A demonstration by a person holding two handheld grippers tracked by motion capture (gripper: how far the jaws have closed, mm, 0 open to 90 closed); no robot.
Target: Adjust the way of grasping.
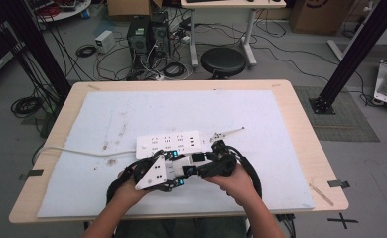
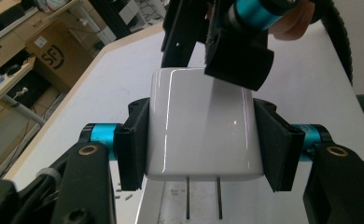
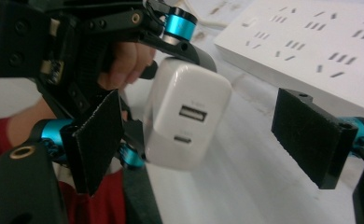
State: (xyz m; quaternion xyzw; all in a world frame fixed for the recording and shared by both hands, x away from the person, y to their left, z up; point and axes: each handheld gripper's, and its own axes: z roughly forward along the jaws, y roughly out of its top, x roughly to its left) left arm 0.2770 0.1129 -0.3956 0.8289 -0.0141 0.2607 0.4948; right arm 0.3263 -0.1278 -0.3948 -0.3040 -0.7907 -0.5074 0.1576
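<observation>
White charger (image 2: 203,126); white power strip (image 1: 169,143) — red sleeve (image 3: 101,200)

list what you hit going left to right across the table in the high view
white cable → power strip → thin metal tool → wooden stick → black tape piece. The two grippers holding the charger sit in front of the strip and overlap it, so they're left out.

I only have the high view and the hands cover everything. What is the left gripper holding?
Observer: A white charger, clamped between the left gripper pads, its two prongs pointing down toward the table.
Operator: Has the right gripper got it too?
Observer: No. The right gripper is open, its pads either side of the charger without touching it.
Operator: Which face points at the right gripper?
Observer: The port face, with one wide port above a smaller one. The power strip lies beyond.
</observation>
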